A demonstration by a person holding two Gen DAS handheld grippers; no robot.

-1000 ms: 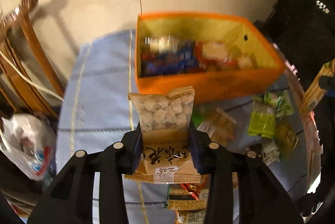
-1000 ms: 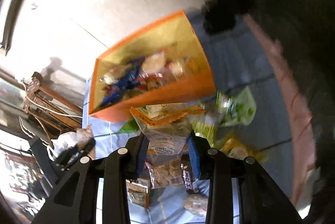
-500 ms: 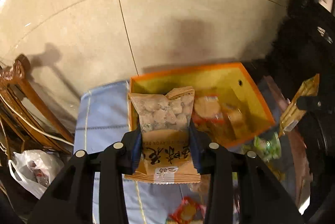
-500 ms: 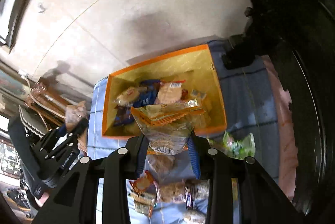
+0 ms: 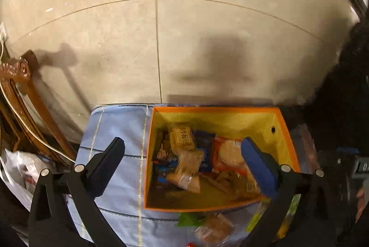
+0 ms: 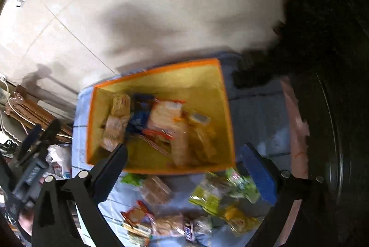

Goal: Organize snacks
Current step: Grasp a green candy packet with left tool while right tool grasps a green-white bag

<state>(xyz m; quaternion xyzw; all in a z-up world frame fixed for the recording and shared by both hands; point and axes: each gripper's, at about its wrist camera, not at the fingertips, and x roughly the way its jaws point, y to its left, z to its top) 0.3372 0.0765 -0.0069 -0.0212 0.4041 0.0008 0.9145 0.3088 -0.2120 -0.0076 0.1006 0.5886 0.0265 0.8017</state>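
Left gripper (image 5: pixel 182 166) spread wide, nothing between the fingers, above the orange box (image 5: pixel 230 110). Right gripper (image 6: pixel 184 168) likewise spread and unloaded over the box's near wall. Box holds a heap of packets; loose snacks (image 6: pixel 207 198) lie on the blue-clothed tabletop (image 5: pixel 115 131) just in front. Risk: descending fingers could catch the box rim, or crush crinkly wrappers lying overlapped.

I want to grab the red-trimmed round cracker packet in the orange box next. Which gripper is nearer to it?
Left, I judge. The left gripper hangs open over the orange box, its right finger beside the red-trimmed cracker packet. The right gripper hangs open over the box's near wall, short of the packet.
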